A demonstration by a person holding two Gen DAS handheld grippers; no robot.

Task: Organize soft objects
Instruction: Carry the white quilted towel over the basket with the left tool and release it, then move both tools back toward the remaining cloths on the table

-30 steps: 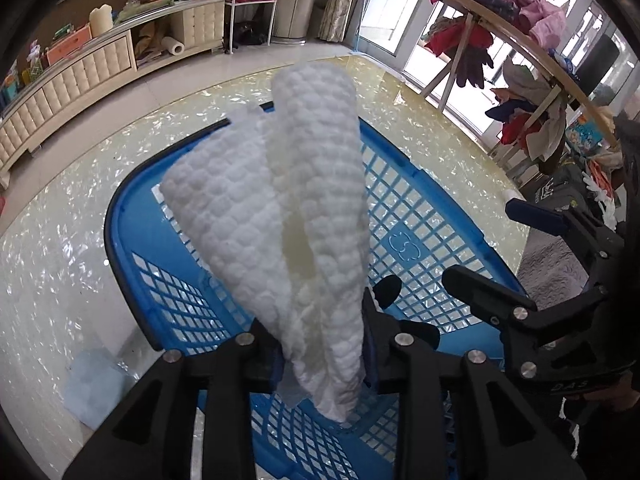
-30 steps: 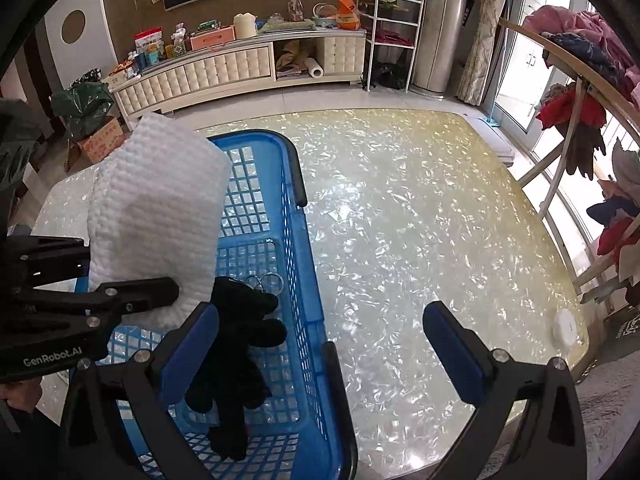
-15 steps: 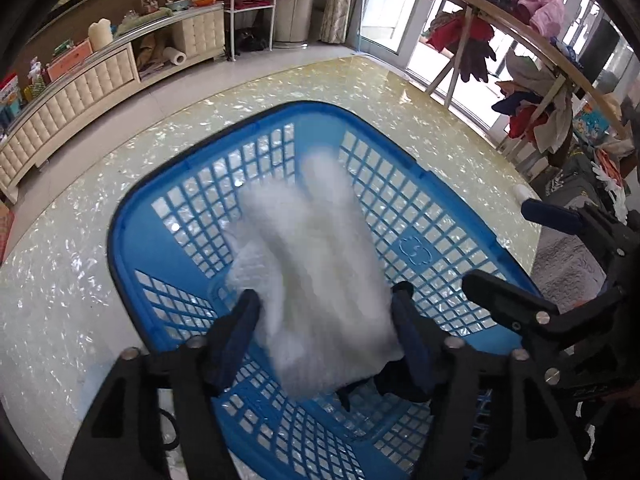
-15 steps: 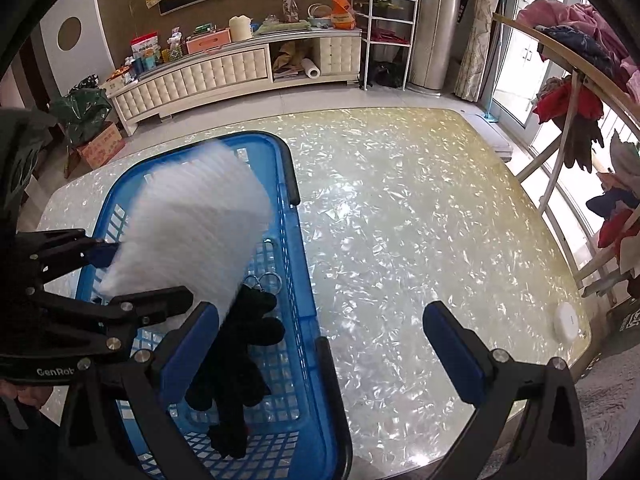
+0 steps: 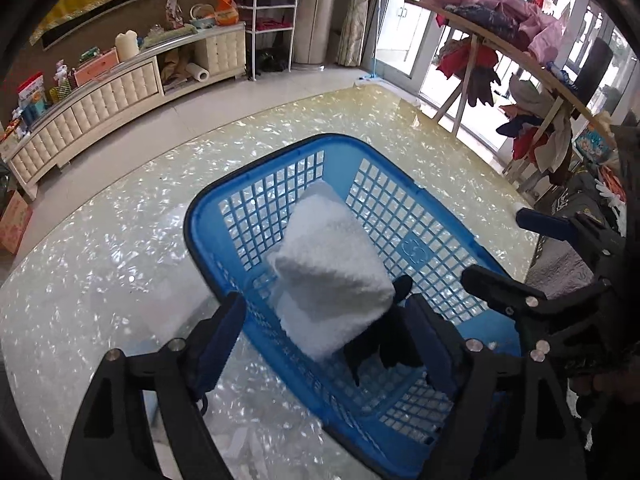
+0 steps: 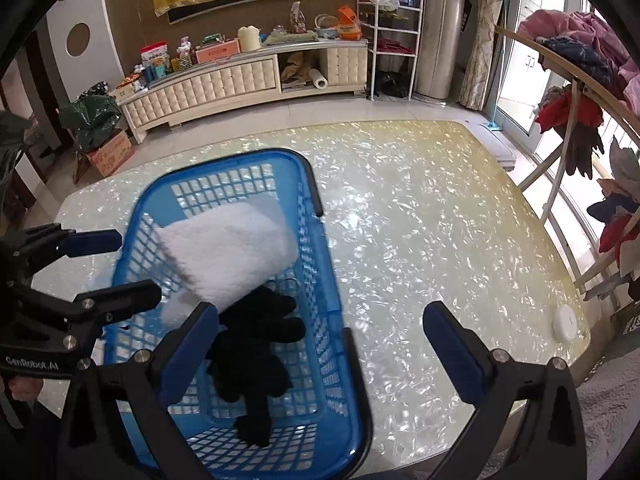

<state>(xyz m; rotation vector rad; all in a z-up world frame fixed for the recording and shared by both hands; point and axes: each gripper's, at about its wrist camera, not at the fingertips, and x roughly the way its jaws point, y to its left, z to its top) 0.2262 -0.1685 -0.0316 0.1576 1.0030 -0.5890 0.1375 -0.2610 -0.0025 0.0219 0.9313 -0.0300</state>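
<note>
Folded white quilted cloth (image 5: 332, 280): inside the blue plastic lattice basket (image 5: 404, 216), tilted, one end raised toward the basket's far wall, the lower end over a black plush toy (image 6: 256, 344) lying on the basket floor.

Basket: standing on the pale shell-patterned glossy tabletop (image 6: 420, 240), near the table's near left corner in the right wrist view.

Left gripper (image 5: 332, 336): black frame, blue pads; jaws spreading apart above the basket's near rim, nothing pressed between the pads, the cloth free of them.

Right gripper (image 6: 320, 352): jaws wide apart, empty; one finger over the basket, the other over bare tabletop beside the basket.

Small white round disc (image 6: 568, 322): on the tabletop, well apart from the basket, at the table's right edge.
</note>
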